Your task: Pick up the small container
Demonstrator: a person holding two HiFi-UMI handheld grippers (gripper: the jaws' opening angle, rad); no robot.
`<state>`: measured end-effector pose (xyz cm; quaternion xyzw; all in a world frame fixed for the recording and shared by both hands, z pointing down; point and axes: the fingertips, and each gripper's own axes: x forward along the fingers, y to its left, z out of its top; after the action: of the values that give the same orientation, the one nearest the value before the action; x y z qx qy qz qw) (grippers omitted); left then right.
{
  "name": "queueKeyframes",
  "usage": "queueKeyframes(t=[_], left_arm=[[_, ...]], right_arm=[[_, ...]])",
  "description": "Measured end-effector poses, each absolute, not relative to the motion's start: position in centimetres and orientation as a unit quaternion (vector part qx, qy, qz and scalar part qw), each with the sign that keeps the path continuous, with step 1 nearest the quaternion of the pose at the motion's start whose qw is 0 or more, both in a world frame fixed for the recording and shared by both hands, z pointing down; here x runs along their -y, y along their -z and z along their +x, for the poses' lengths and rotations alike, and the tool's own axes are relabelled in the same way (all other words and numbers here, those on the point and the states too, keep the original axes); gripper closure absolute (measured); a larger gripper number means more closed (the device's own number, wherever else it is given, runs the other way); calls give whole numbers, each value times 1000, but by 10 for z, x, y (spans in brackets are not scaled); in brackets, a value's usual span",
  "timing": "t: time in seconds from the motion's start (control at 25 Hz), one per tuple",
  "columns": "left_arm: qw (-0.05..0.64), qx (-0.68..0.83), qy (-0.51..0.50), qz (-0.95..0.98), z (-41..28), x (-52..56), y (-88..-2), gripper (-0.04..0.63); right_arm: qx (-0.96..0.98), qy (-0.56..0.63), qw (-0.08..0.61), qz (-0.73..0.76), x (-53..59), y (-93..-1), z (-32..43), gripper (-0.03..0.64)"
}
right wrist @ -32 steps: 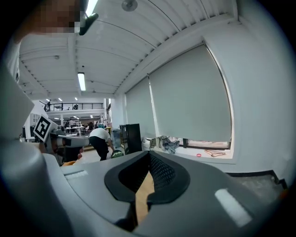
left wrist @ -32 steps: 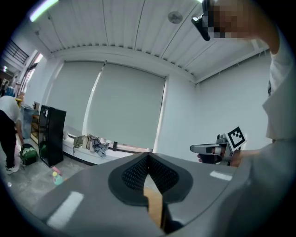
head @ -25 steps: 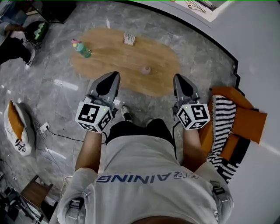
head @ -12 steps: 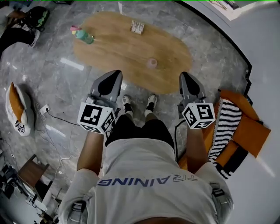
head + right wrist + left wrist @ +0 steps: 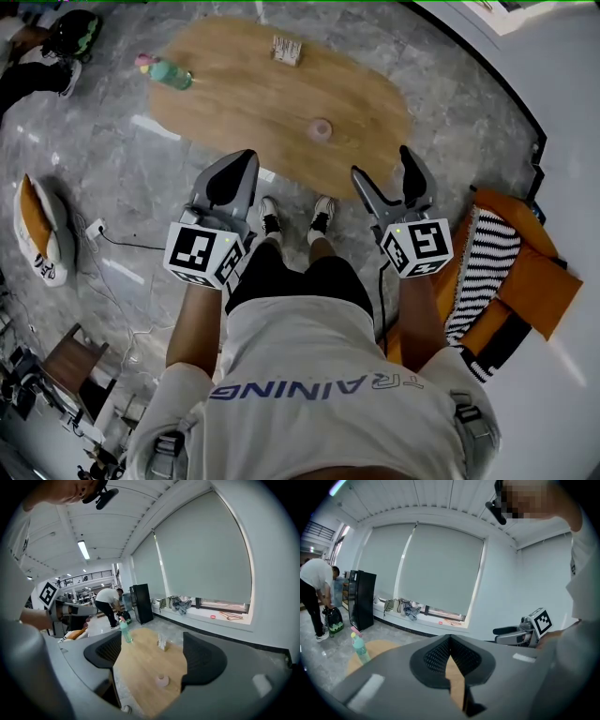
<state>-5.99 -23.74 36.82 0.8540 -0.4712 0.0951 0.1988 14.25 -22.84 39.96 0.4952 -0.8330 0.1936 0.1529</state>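
The small pink container (image 5: 322, 129) stands near the front edge of an oval wooden table (image 5: 244, 98), low on the floor ahead of my feet. My right gripper (image 5: 384, 169) hovers well above and short of it, to its right, its jaws opening with nothing between them. In the right gripper view the container (image 5: 162, 681) shows through the gap of the right gripper (image 5: 153, 654), far below. My left gripper (image 5: 242, 164) is held level at the left, shut and empty; in its own view the left gripper (image 5: 450, 640) has its pads together.
A green bottle (image 5: 169, 73) stands at the table's far left, and a small card holder (image 5: 286, 49) at its far side. An orange and striped seat (image 5: 506, 272) is to my right. A cushion (image 5: 37, 234) and a cable lie on the floor at left. A person (image 5: 108, 604) bends over a bag.
The right gripper's jaws have spread apart from shut. The left gripper stays shut. The table has drifted slightly nearer in the head view.
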Motion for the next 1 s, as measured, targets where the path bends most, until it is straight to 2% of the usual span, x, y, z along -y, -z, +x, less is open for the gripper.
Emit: queueKeyframes(t=[0.16, 0.24, 0.56, 0.72, 1.0], left_arm=[[199, 469, -98, 855, -56, 241, -370, 595], [200, 469, -99, 855, -56, 242, -370, 595], [211, 467, -112, 851, -53, 239, -394, 595], [226, 465, -117, 848, -50, 239, -419, 595], [238, 453, -142, 847, -39, 243, -483, 595]], right_arm=[[835, -199, 158, 489, 229, -406, 141, 103], [834, -205, 162, 485, 229, -410, 140, 77], [834, -232, 201, 458, 236, -473, 129, 77], [836, -234, 227, 441, 247, -529, 116, 95], [823, -264, 253, 436, 269, -646, 108, 84]])
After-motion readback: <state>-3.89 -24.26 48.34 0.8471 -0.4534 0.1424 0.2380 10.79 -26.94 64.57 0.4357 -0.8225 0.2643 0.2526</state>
